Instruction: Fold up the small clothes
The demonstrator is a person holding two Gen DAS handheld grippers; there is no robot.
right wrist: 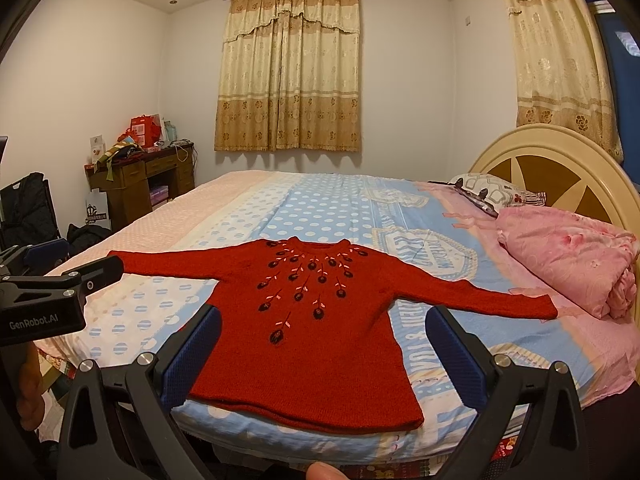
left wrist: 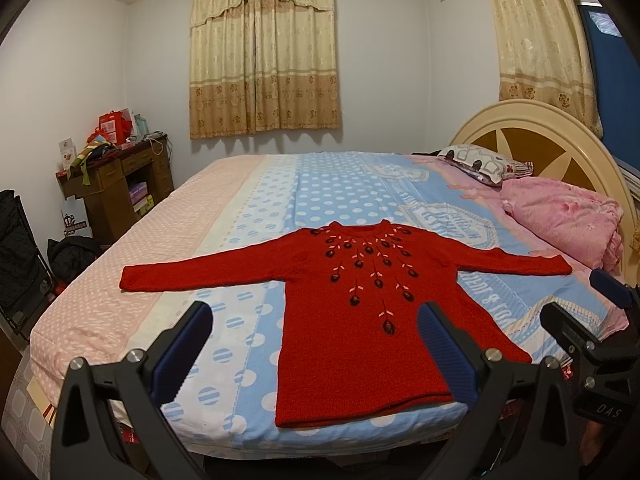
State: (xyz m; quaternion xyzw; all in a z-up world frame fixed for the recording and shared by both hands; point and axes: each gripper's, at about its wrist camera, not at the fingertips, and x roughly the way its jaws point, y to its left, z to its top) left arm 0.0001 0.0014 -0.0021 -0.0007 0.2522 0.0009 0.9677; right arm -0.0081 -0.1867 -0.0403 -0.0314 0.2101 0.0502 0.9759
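Note:
A small red knitted sweater [left wrist: 360,340] [right wrist: 316,360] with dark flower embroidery lies flat and face up on the bed, both sleeves spread out sideways, hem toward me. My left gripper [left wrist: 316,320] hovers open over the near edge, short of the hem, its blue-padded fingers wide apart and empty. My right gripper [right wrist: 324,324] is likewise open and empty, held just before the hem. In the left wrist view the right gripper [left wrist: 592,308] appears at the right edge; in the right wrist view the left gripper [right wrist: 68,264] shows at the left.
The bed sheet [left wrist: 340,184] is blue with white dots, pink at both sides. A folded pink quilt [left wrist: 568,220] and a patterned pillow [left wrist: 480,164] lie by the cream headboard [left wrist: 536,132]. A cluttered brown desk [left wrist: 116,176] and a black bag [left wrist: 20,256] stand left of the bed.

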